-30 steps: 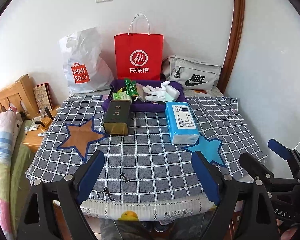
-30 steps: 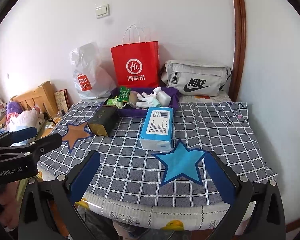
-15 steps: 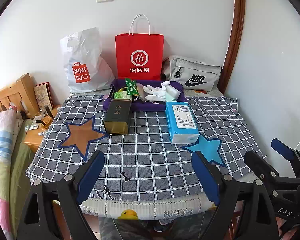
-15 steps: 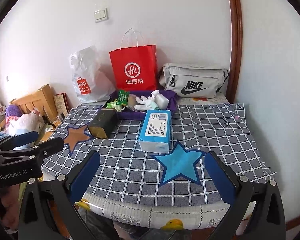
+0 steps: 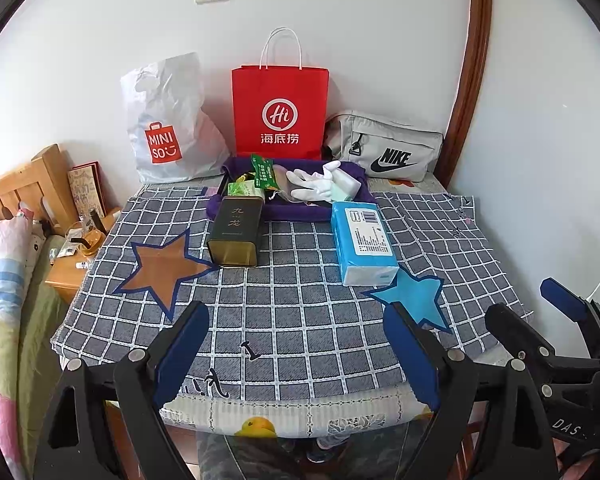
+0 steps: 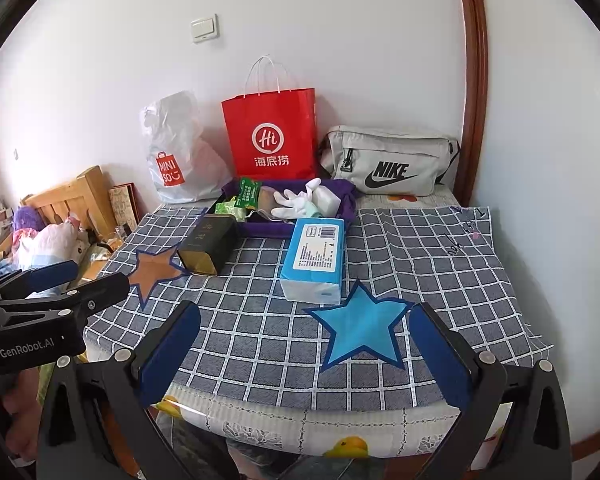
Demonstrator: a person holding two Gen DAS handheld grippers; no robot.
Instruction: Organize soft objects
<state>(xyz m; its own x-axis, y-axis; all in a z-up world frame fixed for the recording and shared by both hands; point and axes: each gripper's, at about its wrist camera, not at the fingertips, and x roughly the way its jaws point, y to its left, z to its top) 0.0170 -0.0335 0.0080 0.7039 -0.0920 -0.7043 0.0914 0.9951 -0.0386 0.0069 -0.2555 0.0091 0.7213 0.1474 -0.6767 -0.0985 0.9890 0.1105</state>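
Left gripper (image 5: 296,344): jaws spread wide, holding nothing, hanging over the near edge of the worktop (image 5: 300,320).
Right gripper (image 6: 304,344): also wide apart and empty, over the near edge toward the right corner; from the left wrist view it shows at the far right.
Change over the last second: very little. Both views drift slightly, the right one pulling back a touch; no thing on the checked cloth (image 5: 440,232) has shifted. In my judgement that means no grasp is under way.
Blue star (image 6: 360,328): cloth patch just ahead of the right gripper.
Brown star (image 5: 160,268): patch toward the left edge, ahead of the left gripper.
Tissue pack (image 5: 362,242): blue, soft, lying flat right of centre, its near end touching the blue star's tip, its far end just beside the purple tray (image 5: 300,212).
Tea tin (image 5: 236,230): dark, rigid, lying on its side left of centre, its far end against the tray's front wall.
Tray contents: white glove (image 5: 312,184), green packets (image 5: 262,172) and other small things, at the far edge.
Far edge by the wall: white plastic bag (image 5: 168,120), red paper bag (image 5: 280,112), grey waist bag (image 5: 384,148).
Task reading: the glove lies in the tray, the tissue pack outside it; whether the pack belongs there or on the star, I cannot tell.
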